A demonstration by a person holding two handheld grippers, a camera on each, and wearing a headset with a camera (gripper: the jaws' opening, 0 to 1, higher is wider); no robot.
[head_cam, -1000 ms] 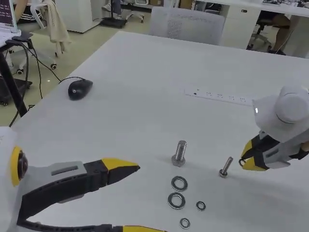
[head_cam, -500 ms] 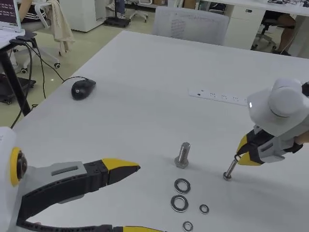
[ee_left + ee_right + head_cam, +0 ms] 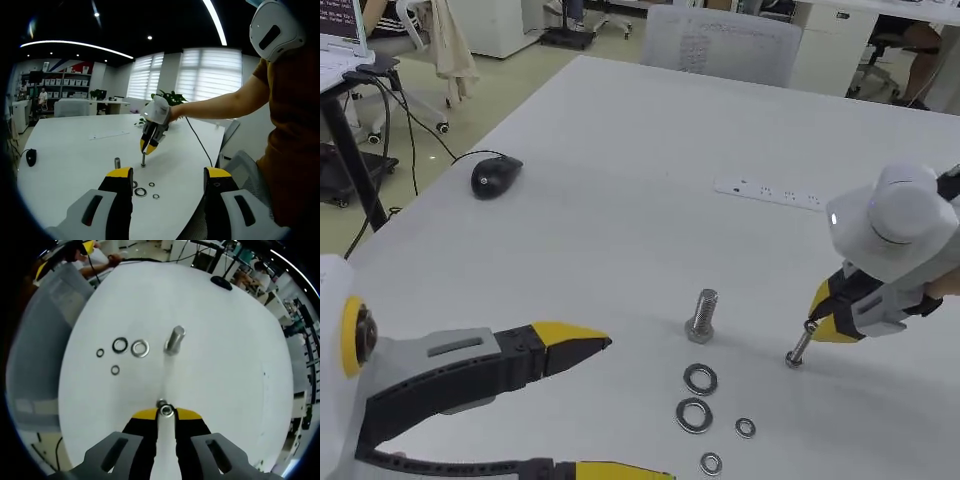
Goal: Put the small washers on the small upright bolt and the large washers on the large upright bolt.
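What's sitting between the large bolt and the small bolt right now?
Nothing: bare white tabletop between the large bolt and the small bolt, seen in the head view. The loose washers lie nearer the person.

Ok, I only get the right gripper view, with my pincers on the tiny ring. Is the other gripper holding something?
Observer: No, the left gripper is open and empty, pointing toward the loose washers.
Operator: Is the little bolt standing straight?
Observer: In the head view the small bolt leans, its top at the small washer in the right gripper.
Operator: Who holds my gripper?
Observer: A person's hand, arm stretched over the table.
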